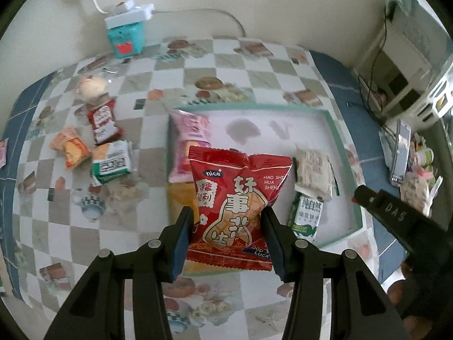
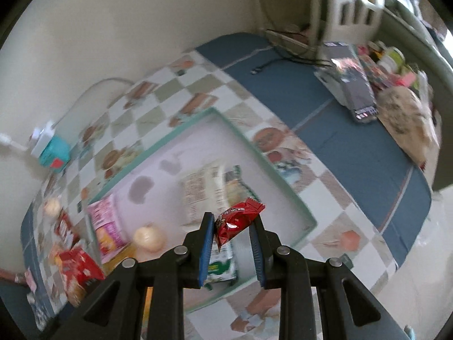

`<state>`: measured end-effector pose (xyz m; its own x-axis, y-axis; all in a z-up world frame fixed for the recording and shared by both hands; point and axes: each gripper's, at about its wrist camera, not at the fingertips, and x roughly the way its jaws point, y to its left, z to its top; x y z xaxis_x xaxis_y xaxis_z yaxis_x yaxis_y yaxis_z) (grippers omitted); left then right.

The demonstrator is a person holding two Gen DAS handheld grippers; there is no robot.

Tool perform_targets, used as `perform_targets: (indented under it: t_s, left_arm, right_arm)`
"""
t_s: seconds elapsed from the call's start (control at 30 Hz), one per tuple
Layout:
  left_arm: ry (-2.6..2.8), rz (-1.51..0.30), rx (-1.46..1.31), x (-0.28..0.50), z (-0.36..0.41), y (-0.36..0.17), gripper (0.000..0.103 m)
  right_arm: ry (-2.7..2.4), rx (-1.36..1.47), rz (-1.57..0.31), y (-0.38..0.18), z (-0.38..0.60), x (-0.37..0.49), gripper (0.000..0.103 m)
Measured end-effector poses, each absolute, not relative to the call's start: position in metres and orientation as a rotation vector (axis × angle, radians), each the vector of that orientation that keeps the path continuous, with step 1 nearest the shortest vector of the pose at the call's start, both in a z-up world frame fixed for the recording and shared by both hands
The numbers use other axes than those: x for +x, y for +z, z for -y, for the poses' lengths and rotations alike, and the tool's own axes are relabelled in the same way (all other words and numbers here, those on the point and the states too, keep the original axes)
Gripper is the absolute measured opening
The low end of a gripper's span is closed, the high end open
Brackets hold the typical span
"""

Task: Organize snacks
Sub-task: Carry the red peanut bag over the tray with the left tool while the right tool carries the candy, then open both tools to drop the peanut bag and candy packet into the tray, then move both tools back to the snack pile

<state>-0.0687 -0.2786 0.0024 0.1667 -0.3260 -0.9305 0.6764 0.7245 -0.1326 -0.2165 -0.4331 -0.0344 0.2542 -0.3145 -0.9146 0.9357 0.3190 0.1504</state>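
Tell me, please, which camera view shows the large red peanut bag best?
The left wrist view: the red peanut bag fills the centre, print sharp, between the left gripper's fingers. The right wrist view shows it only blurred at the lower left edge.

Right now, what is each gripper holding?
Left gripper: closed on a large red peanut snack bag.
Right gripper: closed on a small red foil packet.

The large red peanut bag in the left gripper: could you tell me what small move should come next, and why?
Probably lower the left gripper and release the large red peanut bag into the green-rimmed white tray. The bag already hangs above the tray, and bare tray floor shows between the pink snack bag and the pale biscuit packs.
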Motion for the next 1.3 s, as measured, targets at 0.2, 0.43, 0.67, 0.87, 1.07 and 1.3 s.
perform_targets:
  t_s: [0.2, 0.43, 0.67, 0.87, 1.07, 1.3]
  left_arm:
    - [-0.74, -1.209, 0.388, -0.077, 0.291, -0.011, 0.051]
    - [-0.739, -1.237, 0.398, -0.077, 0.297, -0.024, 0.051]
    - [-0.731, -1.238, 0.388, -0.073, 0.294, -0.022, 0.073]
    - [-0.666, -1.239, 0.332, -0.053, 0.276, -0.014, 0.082]
    - [-0.488, -1.228, 0.218, -0.002, 0.231, -0.004, 0.091]
    - [-0.192, -1.182, 0.137, 0.061, 0.149, -0.001, 0.093]
  right_arm:
    - [-1.062, 0.907, -0.972, -0.058, 0.446, -0.229, 0.027]
    - [-1.111, 0.952, -0.971, -0.067, 0.45, -0.238, 0.028]
    - [-1.114, 0.958, -0.972, -0.066, 0.45, -0.235, 0.057]
    - [-1.048, 0.94, -0.988, -0.066, 0.441, -0.217, 0.079]
    - [-0.975, 0.855, -1.004, -0.059, 0.423, -0.191, 0.103]
    - [-0.898, 0.705, -1.033, -0.047, 0.391, -0.155, 0.103]
